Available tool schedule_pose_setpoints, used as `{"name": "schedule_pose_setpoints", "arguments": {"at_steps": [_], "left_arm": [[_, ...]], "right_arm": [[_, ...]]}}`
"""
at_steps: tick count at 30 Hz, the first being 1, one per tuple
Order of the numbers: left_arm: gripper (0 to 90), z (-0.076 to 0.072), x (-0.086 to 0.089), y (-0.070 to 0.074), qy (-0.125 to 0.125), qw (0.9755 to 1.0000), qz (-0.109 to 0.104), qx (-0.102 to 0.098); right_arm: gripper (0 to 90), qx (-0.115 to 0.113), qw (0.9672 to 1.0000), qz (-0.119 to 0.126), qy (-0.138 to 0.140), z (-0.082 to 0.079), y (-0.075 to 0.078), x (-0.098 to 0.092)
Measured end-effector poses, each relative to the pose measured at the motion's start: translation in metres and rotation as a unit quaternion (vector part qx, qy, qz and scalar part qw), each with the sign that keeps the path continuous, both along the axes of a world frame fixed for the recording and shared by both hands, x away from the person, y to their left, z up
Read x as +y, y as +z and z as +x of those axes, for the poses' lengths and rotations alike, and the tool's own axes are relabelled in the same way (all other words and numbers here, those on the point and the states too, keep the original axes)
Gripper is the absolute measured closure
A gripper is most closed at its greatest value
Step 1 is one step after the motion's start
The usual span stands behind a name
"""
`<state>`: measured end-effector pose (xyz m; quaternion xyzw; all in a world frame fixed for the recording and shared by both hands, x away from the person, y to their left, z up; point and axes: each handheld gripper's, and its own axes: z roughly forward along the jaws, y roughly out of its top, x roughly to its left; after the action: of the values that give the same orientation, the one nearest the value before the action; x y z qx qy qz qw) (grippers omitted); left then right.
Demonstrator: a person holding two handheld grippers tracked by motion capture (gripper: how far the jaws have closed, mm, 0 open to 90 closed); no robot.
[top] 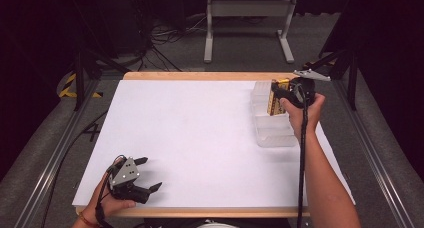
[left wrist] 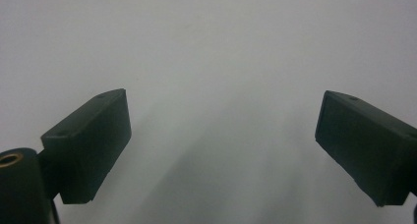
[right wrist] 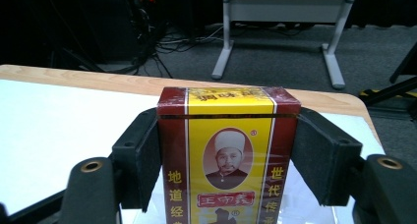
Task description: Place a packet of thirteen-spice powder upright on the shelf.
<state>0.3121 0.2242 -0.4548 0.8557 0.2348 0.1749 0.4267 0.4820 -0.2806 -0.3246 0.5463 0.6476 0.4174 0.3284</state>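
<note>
Nearest to us, at the front left corner of the white table [top: 200,133], we see the left gripper [top: 150,174] resting on the surface in the person's left hand [top: 107,205], its jaws spread wide apart with nothing between them. In the left gripper view, bare white surface lies between the two black pads.

Farther back, near the right edge toward the far right corner, we see the right gripper [top: 278,99] clenched on a red and yellow box [right wrist: 228,157], one pad pressing on each side. The box stands upright over a clear plastic tray [top: 272,133]. Beyond the far edge stands a grey metal frame [top: 247,23] on the floor.
</note>
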Motion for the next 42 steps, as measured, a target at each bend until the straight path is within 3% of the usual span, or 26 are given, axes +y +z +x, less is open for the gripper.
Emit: {"name": "schedule_pose_setpoints", "arguments": {"at_steps": [3, 8, 17, 28, 42], "left_arm": [[7.4, 0.000, 0.000, 0.000, -0.001, 1.0000, 0.001, -0.001], [7.6, -0.001, -0.001, 0.000, 0.000, 1.0000, 0.001, -0.001], [7.7, -0.001, 0.000, 0.001, 0.001, 1.0000, -0.002, -0.001], [7.5, 0.000, 0.001, 0.001, 0.003, 1.0000, -0.003, -0.004], [7.5, -0.001, 0.003, 0.002, 0.005, 1.0000, -0.007, -0.004]], "right_arm": [[32.7, -0.003, 0.9999, -0.007, -0.007, -0.001, -0.005, 0.002], [32.2, 0.020, 0.9997, -0.003, -0.011, 0.000, -0.011, 0.002], [31.1, 0.039, 0.9991, -0.013, 0.009, -0.001, -0.015, 0.005], [28.3, 0.037, 0.9988, -0.023, 0.022, -0.005, -0.013, 0.004], [23.5, 0.030, 0.9957, -0.055, 0.068, -0.017, -0.007, 0.006]]}}
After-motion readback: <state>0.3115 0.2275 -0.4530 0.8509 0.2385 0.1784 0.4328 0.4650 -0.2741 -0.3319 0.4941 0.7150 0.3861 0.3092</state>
